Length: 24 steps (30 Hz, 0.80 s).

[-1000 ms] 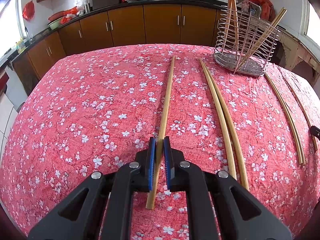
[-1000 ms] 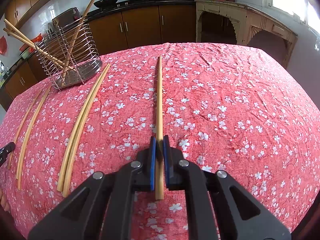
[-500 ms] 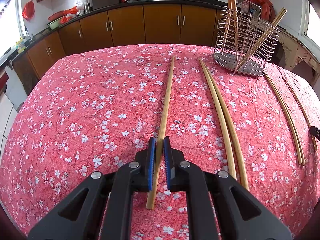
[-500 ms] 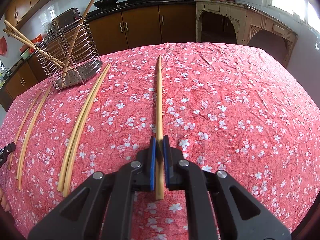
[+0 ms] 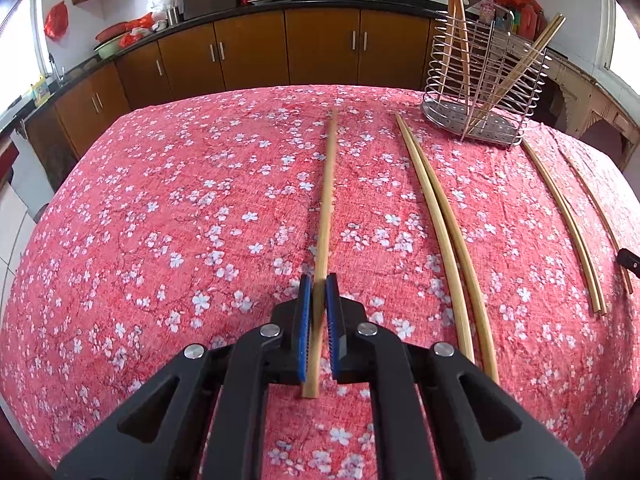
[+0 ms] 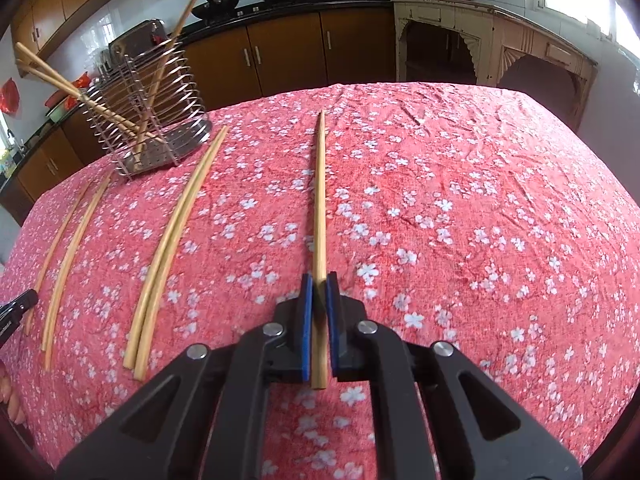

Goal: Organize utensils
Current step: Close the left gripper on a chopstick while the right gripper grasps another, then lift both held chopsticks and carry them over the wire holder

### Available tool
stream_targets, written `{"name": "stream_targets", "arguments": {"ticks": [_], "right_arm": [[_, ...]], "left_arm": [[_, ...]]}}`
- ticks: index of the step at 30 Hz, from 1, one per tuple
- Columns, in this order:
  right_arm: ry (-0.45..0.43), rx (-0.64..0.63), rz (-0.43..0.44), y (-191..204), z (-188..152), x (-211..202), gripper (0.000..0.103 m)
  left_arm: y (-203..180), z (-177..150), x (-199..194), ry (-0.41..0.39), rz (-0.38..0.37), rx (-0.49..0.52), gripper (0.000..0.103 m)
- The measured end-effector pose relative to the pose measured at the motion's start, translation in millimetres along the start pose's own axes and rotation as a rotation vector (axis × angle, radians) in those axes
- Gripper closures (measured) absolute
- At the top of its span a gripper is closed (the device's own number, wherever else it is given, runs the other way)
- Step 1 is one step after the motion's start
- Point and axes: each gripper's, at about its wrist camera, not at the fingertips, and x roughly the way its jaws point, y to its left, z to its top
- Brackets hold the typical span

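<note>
my left gripper (image 5: 319, 292) has its jaws pinched tight on one chopstick (image 5: 326, 204), which runs toward twelve o'clock over the red flowered worktop (image 5: 160, 220). my right gripper (image 6: 319, 290) likewise clamps a second chopstick (image 6: 320, 196), also pointing to twelve o'clock. in the left view, a loose pair of chopsticks (image 5: 436, 216) lies at two o'clock of my jaws, touching each other, and the wire utensil holder (image 5: 484, 80) stands at one o'clock near the far edge, with several chopsticks leaning inside it. another loose pair (image 5: 568, 220) lies further toward three o'clock.
</note>
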Motion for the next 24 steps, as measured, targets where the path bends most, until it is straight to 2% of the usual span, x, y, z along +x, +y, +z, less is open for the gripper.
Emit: {"name": "stream_targets", "arguments": {"ticks": [3, 9, 17, 24], "right_arm": [[-0.047, -0.026, -0.004, 2, -3, -18, 0.095], [-0.163, -0.044, 0.009, 3, 4, -62, 0.095], [-0.372, -0.06, 0.037, 6, 26, -122, 0.095], [-0.49, -0.041, 0.098, 13, 48, -158, 0.095]], "left_arm": [[4, -3, -10, -0.028, -0.025, -0.01, 0.096], [11, 1, -50, -0.137, -0.072, -0.017, 0.096], [21, 21, -114, -0.337, -0.145, -0.067, 0.096], [22, 42, -145, -0.429, -0.16, -0.098, 0.096]]}}
